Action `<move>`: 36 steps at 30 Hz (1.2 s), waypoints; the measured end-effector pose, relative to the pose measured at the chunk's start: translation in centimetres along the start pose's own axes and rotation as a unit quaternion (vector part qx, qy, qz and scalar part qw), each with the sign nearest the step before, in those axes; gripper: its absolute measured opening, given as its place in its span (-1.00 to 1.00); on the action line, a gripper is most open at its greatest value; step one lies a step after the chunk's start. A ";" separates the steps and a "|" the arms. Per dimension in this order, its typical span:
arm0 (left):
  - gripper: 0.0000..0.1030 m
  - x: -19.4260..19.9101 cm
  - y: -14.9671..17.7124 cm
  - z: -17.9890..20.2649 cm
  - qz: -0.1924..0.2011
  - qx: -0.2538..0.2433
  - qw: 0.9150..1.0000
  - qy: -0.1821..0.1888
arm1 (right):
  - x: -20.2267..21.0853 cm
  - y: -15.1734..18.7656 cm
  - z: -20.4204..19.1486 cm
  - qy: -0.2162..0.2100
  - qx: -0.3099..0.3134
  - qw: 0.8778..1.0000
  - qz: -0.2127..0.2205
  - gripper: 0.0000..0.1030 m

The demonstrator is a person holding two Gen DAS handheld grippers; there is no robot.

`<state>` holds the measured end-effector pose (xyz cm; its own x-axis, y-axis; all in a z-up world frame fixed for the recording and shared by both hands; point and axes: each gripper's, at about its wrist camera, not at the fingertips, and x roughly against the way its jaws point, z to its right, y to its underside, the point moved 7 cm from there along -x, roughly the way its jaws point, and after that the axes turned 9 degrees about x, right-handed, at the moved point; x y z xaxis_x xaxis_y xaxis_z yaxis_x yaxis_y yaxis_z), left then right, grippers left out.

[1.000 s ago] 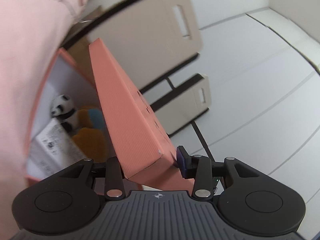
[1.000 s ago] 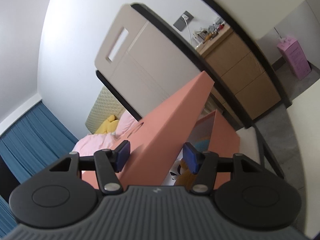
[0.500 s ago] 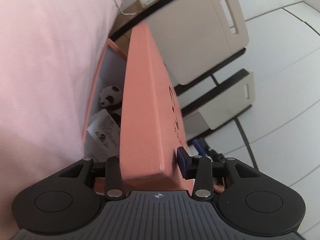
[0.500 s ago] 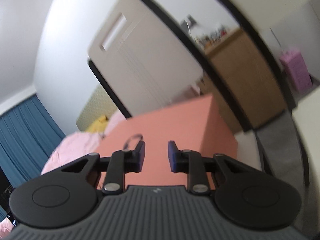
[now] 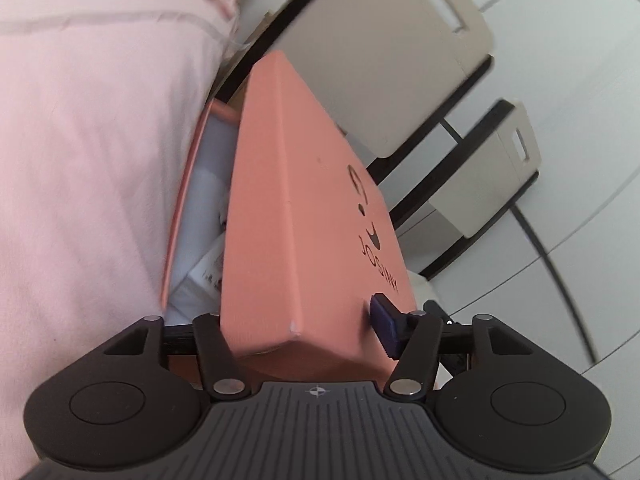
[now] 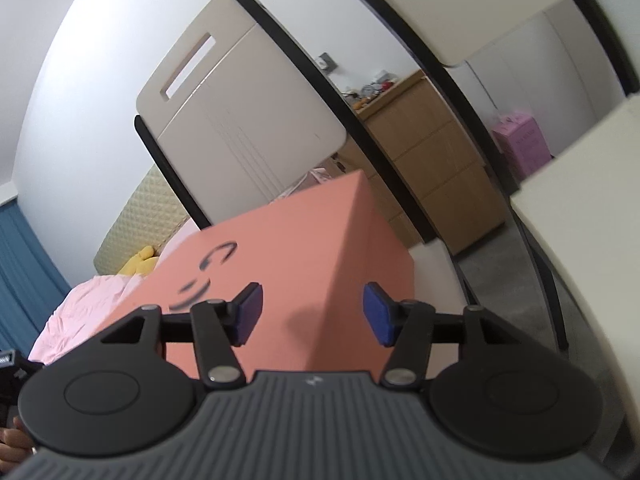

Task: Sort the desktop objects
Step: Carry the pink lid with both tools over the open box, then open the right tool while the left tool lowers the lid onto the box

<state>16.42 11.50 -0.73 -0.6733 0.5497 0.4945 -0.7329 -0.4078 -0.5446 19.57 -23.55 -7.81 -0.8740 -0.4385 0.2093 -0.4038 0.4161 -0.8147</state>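
Note:
A salmon-pink box lid (image 5: 304, 208) with dark lettering lies tilted over its box (image 5: 182, 216), leaving a narrow gap on the left. In that gap shows a white printed packet (image 5: 208, 272). My left gripper (image 5: 296, 332) is shut on the lid's near corner; the right blue pad (image 5: 382, 320) presses the top and the left finger is hidden under the lid. In the right wrist view the same lid (image 6: 288, 248) fills the middle. My right gripper (image 6: 313, 314) is open just above it, holding nothing.
A person's pink sleeve (image 5: 88, 160) fills the left side. Two beige chair backs (image 5: 384, 52) with handle slots stand beyond the box by a white table (image 5: 580, 200). Farther off are a wooden dresser (image 6: 432, 168), a pink carton (image 6: 520, 144) and a bed with pink bedding (image 6: 84, 300).
The lid has swung down over the box, hiding the panda and orange toys. My right gripper narrowed half a second ago and has since opened wide above the lid.

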 end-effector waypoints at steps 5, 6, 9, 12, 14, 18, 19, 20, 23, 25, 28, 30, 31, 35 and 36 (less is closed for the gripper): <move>0.37 0.9 1.0 2.5 0.034 -0.066 0.997 -0.032 | -0.4 1.1 -1.0 -0.012 0.001 1.000 0.002 0.15; 0.38 1.0 1.1 2.7 0.033 -0.067 0.997 -0.034 | -0.4 1.1 -1.0 -0.011 0.001 1.000 0.006 0.15; 0.35 0.9 0.8 2.0 0.013 -0.045 0.999 -0.027 | -0.8 1.2 -0.9 -0.011 -0.008 1.000 0.012 0.14; 0.44 0.2 -0.2 -0.7 -0.011 0.057 0.998 0.030 | -1.0 1.2 -0.9 -0.007 -0.011 1.000 0.016 0.13; 0.44 -0.1 -0.6 -2.0 -0.017 0.101 0.993 0.055 | -1.2 1.2 -1.0 -0.001 -0.005 1.000 0.016 0.15; 0.44 -0.5 -0.5 -2.7 -0.020 0.114 0.992 0.045 | -1.3 0.9 -2.4 0.016 0.057 0.998 0.018 0.15; 0.44 -0.6 -0.5 -2.9 -0.021 0.118 0.992 0.043 | -1.1 0.8 -2.9 0.021 0.079 0.996 0.023 0.15; 0.44 -0.8 -0.5 -3.1 -0.022 0.121 0.992 0.041 | -0.9 0.7 -3.6 0.026 0.105 0.994 0.030 0.16; 0.44 -1.1 -0.5 -3.6 -0.024 0.131 0.990 0.034 | 0.1 0.3 -6.2 0.044 0.205 0.976 0.061 0.16; 0.44 -1.3 -0.5 -4.0 -0.026 0.138 0.990 0.029 | 1.0 0.4 -8.3 0.041 0.269 0.958 0.088 0.16; 0.44 -1.4 -0.4 -4.1 -0.027 0.139 0.990 0.025 | 1.9 1.4 -11.4 0.023 0.352 0.929 0.110 0.18; 0.44 -1.4 -0.4 -4.0 -0.027 0.137 0.990 0.024 | 2.1 2.7 -13.4 -0.003 0.400 0.909 0.112 0.18; 0.44 -1.5 -0.4 -4.0 -0.027 0.136 0.990 0.023 | 2.2 3.6 -14.5 -0.021 0.424 0.898 0.112 0.18; 0.43 -1.5 -0.4 -3.8 -0.028 0.130 0.991 0.021 | 2.3 7.8 -18.6 -0.080 0.529 0.838 0.107 0.19; 0.44 -1.5 -0.4 -3.8 -0.028 0.129 0.991 0.020 | 2.4 8.5 -19.4 -0.082 0.548 0.824 0.116 0.21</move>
<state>18.06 13.56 -3.84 -0.6298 0.6034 0.4891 -0.7734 -0.5457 -0.3226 8.81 -5.63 -3.77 -0.8084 -0.5881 -0.0242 0.3347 -0.4255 -0.8407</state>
